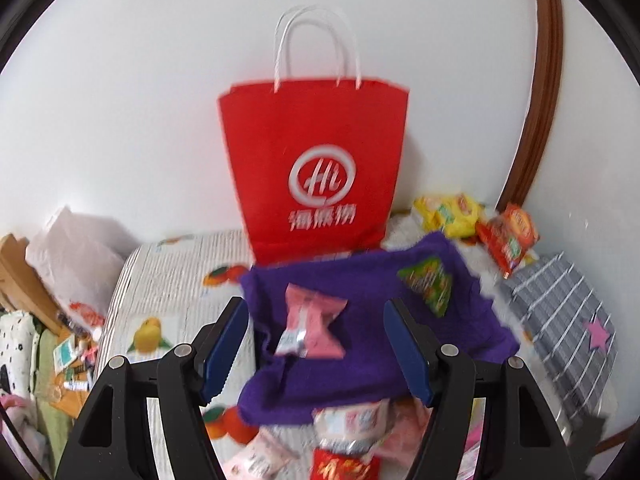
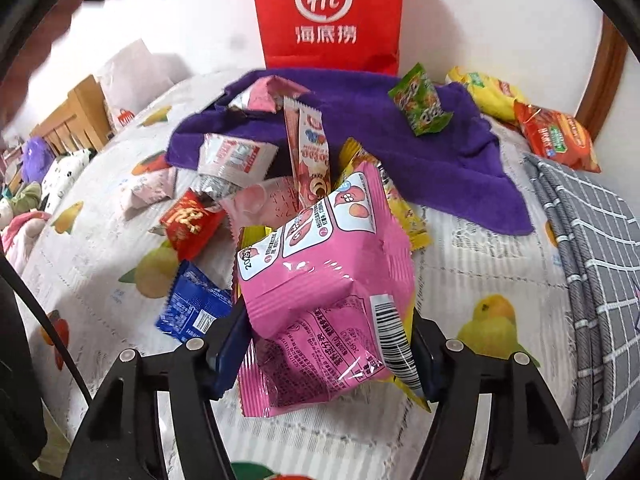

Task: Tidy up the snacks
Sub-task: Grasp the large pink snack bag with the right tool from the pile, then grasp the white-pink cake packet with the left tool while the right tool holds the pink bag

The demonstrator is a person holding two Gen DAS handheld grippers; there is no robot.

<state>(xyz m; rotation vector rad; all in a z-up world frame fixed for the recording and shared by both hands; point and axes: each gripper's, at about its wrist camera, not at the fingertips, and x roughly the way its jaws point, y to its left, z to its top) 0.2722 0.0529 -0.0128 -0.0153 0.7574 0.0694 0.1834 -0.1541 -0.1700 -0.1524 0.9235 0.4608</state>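
Right gripper (image 2: 326, 344) clamped on pink snack packet (image 2: 320, 280), purple towel (image 2: 400, 128) beyond

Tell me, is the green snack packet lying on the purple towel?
Yes, the green packet rests on the purple towel.

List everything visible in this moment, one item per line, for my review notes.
paper bag: one, red, upright against the wall
towel: one, purple, on the bed before the bag
green packet: one, on the towel
yellow packet: one, right of the towel
orange packet: one, beside the yellow one
red packet: one, in the pile
blue packet: one, at the pile's near edge
large pink packet: one, between the right tool's jaws
left tool: open, empty
right tool: shut on the pink packet
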